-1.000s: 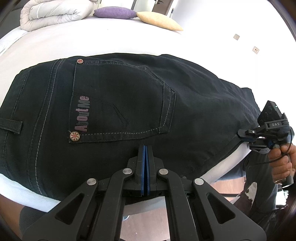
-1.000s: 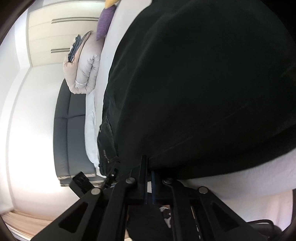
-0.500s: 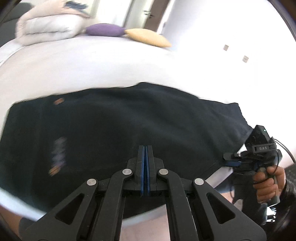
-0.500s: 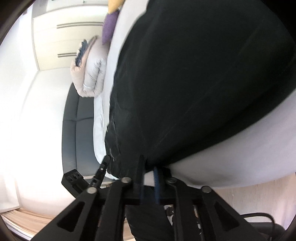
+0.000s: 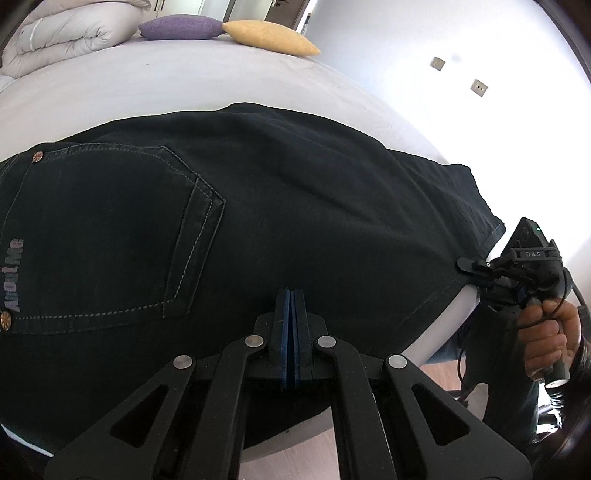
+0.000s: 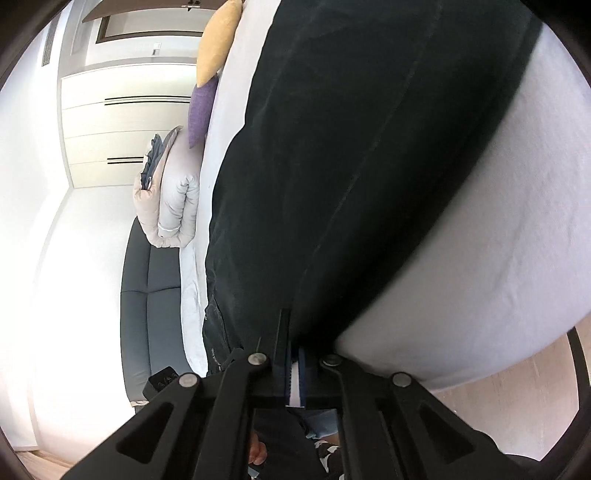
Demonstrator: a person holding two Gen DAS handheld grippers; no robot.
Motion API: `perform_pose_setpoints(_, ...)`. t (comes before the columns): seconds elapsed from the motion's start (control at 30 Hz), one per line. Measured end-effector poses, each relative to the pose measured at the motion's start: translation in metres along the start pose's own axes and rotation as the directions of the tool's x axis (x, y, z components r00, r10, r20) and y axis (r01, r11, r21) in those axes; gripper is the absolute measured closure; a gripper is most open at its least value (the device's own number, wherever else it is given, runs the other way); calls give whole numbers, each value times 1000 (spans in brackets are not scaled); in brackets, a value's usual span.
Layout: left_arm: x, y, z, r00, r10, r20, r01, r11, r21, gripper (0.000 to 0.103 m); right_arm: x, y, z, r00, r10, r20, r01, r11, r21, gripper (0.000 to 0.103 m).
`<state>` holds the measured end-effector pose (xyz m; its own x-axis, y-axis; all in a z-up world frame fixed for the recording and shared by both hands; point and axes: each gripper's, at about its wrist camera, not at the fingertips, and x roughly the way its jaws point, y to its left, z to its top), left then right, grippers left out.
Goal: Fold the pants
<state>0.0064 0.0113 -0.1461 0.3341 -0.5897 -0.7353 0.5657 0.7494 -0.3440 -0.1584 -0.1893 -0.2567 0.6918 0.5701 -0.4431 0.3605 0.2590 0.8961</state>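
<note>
place: home bedroom
bed: wide mattress under a smooth pale-lilac sheet (image 5: 192, 85), fills most of the left wrist view
bedding: puffy off-white folded duvet (image 5: 62, 33) at the far end of the bed, seen in the right wrist view too (image 6: 173, 206)
cushions: purple fabric cushion (image 5: 181, 27) touching a yellow fabric cushion (image 5: 269, 37), both near the duvet
headboard: dark grey padded panel with stitched seams (image 6: 151, 295) at the mattress end
storage: cream built-in wardrobe with flat fronts and slim dark bar handles (image 6: 122, 129) behind the bed
wall: plain white, two small square switch plates (image 5: 458, 75)
floor: light wood planks (image 6: 517, 391) beside the bed
</note>
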Motion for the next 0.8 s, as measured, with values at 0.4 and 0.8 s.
perform_pose_setpoints(0.4, -2, 3, -4, 1000, 0, 10, 0, 1000, -17, 103, -3, 6, -5, 999, 32, -13, -32, 999, -4, 96)
perform_pose_setpoints(0.8, -23, 1, 19, 998, -42, 57, 45, 998, -53, 102, -71, 64, 14, 992, -23, 120, 47, 977, -207, 73)
